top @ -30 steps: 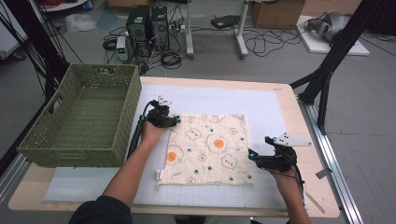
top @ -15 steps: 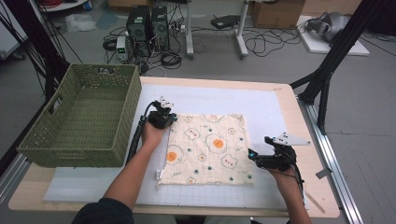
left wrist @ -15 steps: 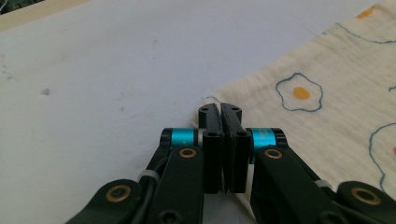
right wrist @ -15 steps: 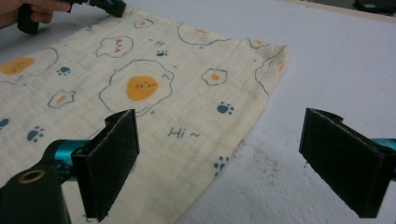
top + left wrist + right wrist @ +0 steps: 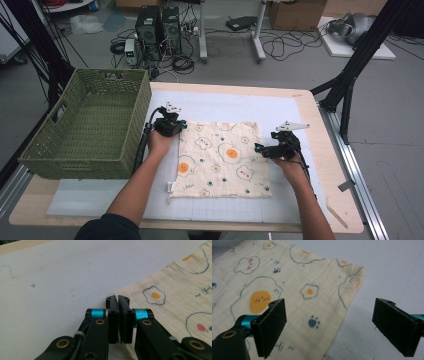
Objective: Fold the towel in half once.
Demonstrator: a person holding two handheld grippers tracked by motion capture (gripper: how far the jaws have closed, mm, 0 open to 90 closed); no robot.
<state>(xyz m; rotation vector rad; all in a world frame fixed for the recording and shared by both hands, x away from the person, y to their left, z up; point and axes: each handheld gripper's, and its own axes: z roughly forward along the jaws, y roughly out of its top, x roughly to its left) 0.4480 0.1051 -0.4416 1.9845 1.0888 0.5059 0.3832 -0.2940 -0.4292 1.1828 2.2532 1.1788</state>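
A cream cloth [image 5: 222, 160] printed with fried eggs and paw marks lies flat on the white mat [image 5: 225, 107]. My left gripper [image 5: 172, 129] sits at the cloth's far left corner. In the left gripper view its jaws [image 5: 117, 298] are pressed together, with the cloth [image 5: 175, 295] running in between them at that corner. My right gripper [image 5: 260, 148] is at the cloth's right edge. In the right gripper view it [image 5: 331, 304] stands wide open and low over the cloth [image 5: 287, 277], one pad [image 5: 270, 327] above the fabric, the other above the bare mat.
A large green woven basket [image 5: 135, 130] stands on the table's left side, right beside my left hand. The wooden table [image 5: 320, 130] has bare mat beyond and right of the cloth. Computers and cables lie on the floor behind.
My right gripper has moved left and slightly away from me, up to the cloth's right edge. My left hand has stayed at the far left corner.
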